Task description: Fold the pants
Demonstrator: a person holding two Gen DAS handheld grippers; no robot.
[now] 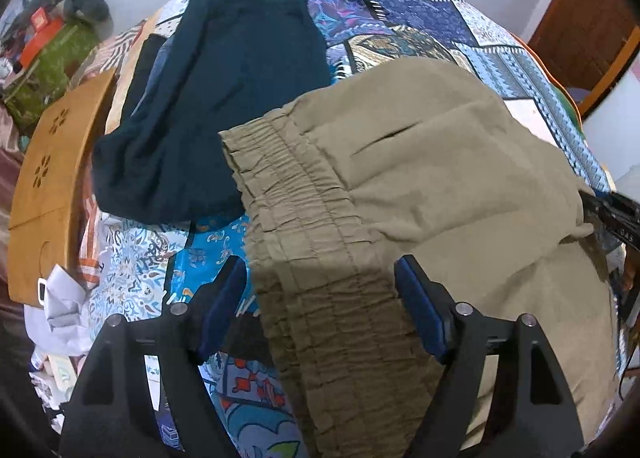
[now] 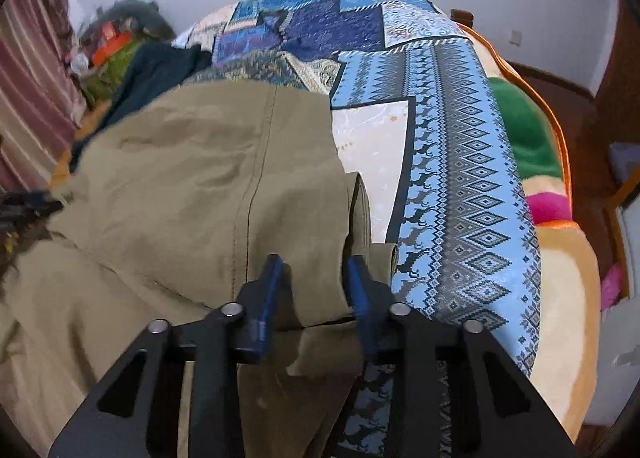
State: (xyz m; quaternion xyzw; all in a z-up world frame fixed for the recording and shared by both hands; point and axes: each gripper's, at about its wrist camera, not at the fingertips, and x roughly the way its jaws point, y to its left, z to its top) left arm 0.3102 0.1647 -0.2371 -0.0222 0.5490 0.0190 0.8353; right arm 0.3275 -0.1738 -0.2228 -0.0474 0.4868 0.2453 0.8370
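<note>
Across the patterned bedspread (image 2: 460,162) lay khaki pants (image 1: 420,162), left gripper (image 1: 320,282) spread around their waistband (image 1: 304,218), right gripper (image 2: 314,278) clamping a hem.

Left gripper (image 1: 320,290): matte black frame, two angular arms with triangular cut-outs. Four round silver pivot pins across the linkage. Fingers (image 1: 420,310) faced with dark blue pads, long and flat.

Right gripper (image 2: 316,290): same build, black arms with triangular slots, four silver pins, blue pads (image 2: 267,298) on the inner faces. No cables or markings legible on either unit.
</note>
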